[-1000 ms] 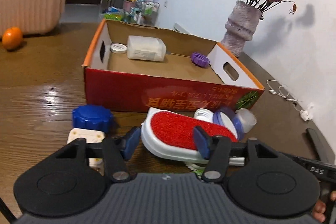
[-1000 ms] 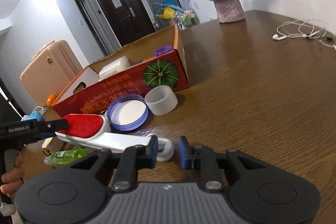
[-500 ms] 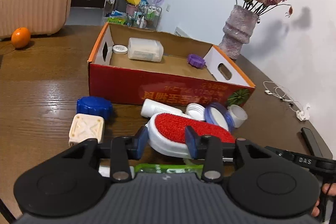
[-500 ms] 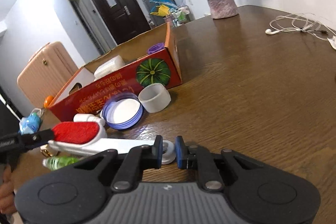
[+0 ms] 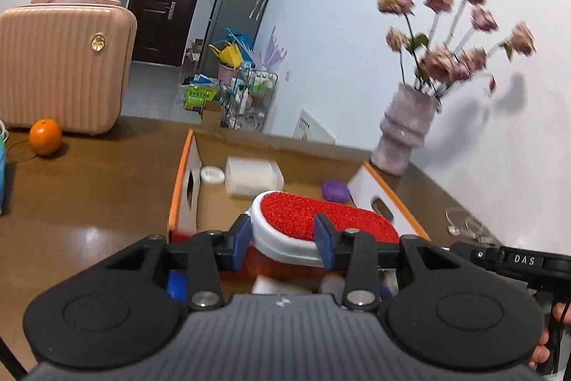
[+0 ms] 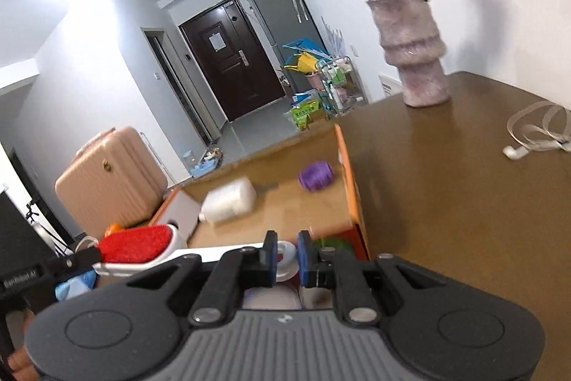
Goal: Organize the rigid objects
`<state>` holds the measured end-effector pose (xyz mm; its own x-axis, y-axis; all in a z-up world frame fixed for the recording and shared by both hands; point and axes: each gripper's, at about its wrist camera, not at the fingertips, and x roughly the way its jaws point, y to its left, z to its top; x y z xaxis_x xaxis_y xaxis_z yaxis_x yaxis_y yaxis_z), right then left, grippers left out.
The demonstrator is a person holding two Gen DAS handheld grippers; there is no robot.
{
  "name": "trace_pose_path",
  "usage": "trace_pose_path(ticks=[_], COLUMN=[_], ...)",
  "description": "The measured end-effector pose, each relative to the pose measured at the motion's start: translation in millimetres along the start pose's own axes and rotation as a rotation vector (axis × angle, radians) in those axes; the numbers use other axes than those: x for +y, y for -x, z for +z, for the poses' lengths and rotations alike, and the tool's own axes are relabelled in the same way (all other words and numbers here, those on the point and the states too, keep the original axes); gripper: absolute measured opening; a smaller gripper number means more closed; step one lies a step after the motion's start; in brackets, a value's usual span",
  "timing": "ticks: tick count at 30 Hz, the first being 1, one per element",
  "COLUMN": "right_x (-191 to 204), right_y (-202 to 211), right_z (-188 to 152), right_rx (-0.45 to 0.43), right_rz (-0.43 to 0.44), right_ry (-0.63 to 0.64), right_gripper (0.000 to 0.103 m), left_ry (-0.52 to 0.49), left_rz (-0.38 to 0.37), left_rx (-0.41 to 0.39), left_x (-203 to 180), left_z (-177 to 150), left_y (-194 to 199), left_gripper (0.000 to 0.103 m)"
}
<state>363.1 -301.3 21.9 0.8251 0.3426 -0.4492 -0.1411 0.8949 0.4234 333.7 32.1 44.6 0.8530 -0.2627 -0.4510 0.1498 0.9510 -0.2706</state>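
— So, from the left wrist view, the left hand-held gripper [image 5: 280, 240] has its blue pads clamped on the broad head of the lint brush [image 5: 314, 220], red bristle face up, held above the near wall of the cardboard box [image 5: 185, 188].
— And the right wrist view adds the other end: the right hand-held gripper [image 6: 286, 256] is closed tight on the brush's white handle [image 6: 228, 252], which the left camera hides behind its own fingers.
— Right. Inside the box I see a white jar [image 5: 253, 175] on its side, a small white cap [image 5: 212, 174] beside it and a purple cap [image 5: 335, 190] towards the right wall.
— The small cap I cannot see from here; only the jar [image 6: 228, 200] and the purple cap [image 6: 316, 175].
— My view alone shows an orange [image 5: 44, 136] on the worktop [image 5: 89, 195] before a pink suitcase [image 5: 60, 70].
— Mine shows white earphones [image 6: 535, 134] lying right of the box, near the vase [image 6: 414, 49] of dried roses.
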Motion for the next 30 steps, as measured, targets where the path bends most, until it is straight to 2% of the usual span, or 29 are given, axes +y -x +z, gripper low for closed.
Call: trace_pose_path(ticks=[1, 2, 3, 4, 5, 6, 7, 8, 9, 11, 12, 13, 15, 18, 20, 21, 22, 24, 27, 30], right_x=[1.1, 1.3, 1.2, 4.7, 11.1, 18.7, 21.6, 21.6, 20.8, 20.2, 19.9, 20.6, 21.0, 30.0, 41.2, 47.4, 53.0, 61.8, 70.3, 80.0], right_y=[-12.0, -24.8, -38.3, -54.8, -68.1, -81.2, -92.8, -101.9, -108.2, -115.1, -118.0, -119.6, -120.9, -102.2, -80.1, -67.3, -53.8, -25.6, 16.6, 53.9], right_z=[8.4, 15.6, 21.7, 26.6, 27.3, 26.3, 24.6, 23.1, 21.4, 16.2, 14.4, 11.7, 9.7, 2.5, -2.9, -4.2, -4.2, -9.0, -25.1, -56.5], right_rx=[0.008, 0.023, 0.049, 0.082, 0.077, 0.064, 0.069, 0.079, 0.083, 0.078, 0.078, 0.080, 0.087, 0.068, 0.031, 0.011, -0.012, -0.056, -0.099, -0.106], right_rz=[0.009, 0.036, 0.093, 0.120, 0.081, 0.024, -0.001, -0.006, -0.010, -0.024, -0.032, -0.032, -0.019, 0.003, 0.014, 0.024, 0.034, 0.036, 0.041, 0.066], right_ry=[0.000, -0.016, -0.039, -0.038, 0.007, 0.063, 0.088, 0.088, 0.085, 0.111, 0.121, 0.127, 0.130, 0.172, 0.238, 0.274, 0.312, 0.364, 0.418, 0.509], right_gripper=[0.009, 0.009, 0.000, 0.001, 0.001, 0.001, 0.001, 0.001, 0.002, 0.003, 0.006, 0.007, 0.010, 0.013, 0.026, 0.040, 0.050, 0.053, 0.061, 0.067], left_ry=[0.009, 0.025, 0.044, 0.054, 0.073, 0.079, 0.055, 0.034, 0.033, 0.067, 0.053, 0.030, -0.012, -0.052, -0.090, -0.110, -0.130, -0.164, -0.219, -0.243], left_rz=[-0.003, 0.000, -0.013, -0.082, -0.148, -0.138, -0.079, -0.023, 0.002, 0.006, 0.018, 0.035, 0.110, 0.161, 0.181, 0.201, 0.208, 0.203, 0.257, 0.271], left_rx=[-0.001, 0.008, 0.021, 0.046, 0.076, 0.091, 0.095, 0.093, 0.096, 0.142, 0.154, 0.132, 0.090, 0.051, 0.027, 0.016, 0.006, -0.011, -0.045, -0.080], left_x=[5.0, 11.1, 17.0, 22.4, 25.7, 25.0, 21.3, 19.5, 21.4, 32.7, 36.9, 39.9, 45.0, 45.8, 40.1, 35.7, 31.5, 26.1, 10.3, -0.1], left_z=[5.8, 12.0, 17.3, 21.1, 23.2, 23.9, 23.2, 20.6, 17.7, 12.5, 11.7, 11.6, 13.5, 16.5, 13.4, 10.8, 8.6, 1.3, -13.0, -35.2], left_y=[-7.6, -17.2, -26.8, -36.2, -48.4, -57.0, -67.4, -77.2, -84.1, -94.1, -93.0, -88.5, -76.9, -61.8, -46.4, -37.9, -29.1, -8.3, 21.7, 58.4], left_gripper=[0.033, 0.023, 0.016, 0.017, 0.017, 0.018, 0.020, 0.022, 0.026, 0.030, 0.038, 0.046, 0.052, 0.064, 0.068, 0.072, 0.075, 0.076, 0.085, 0.087])
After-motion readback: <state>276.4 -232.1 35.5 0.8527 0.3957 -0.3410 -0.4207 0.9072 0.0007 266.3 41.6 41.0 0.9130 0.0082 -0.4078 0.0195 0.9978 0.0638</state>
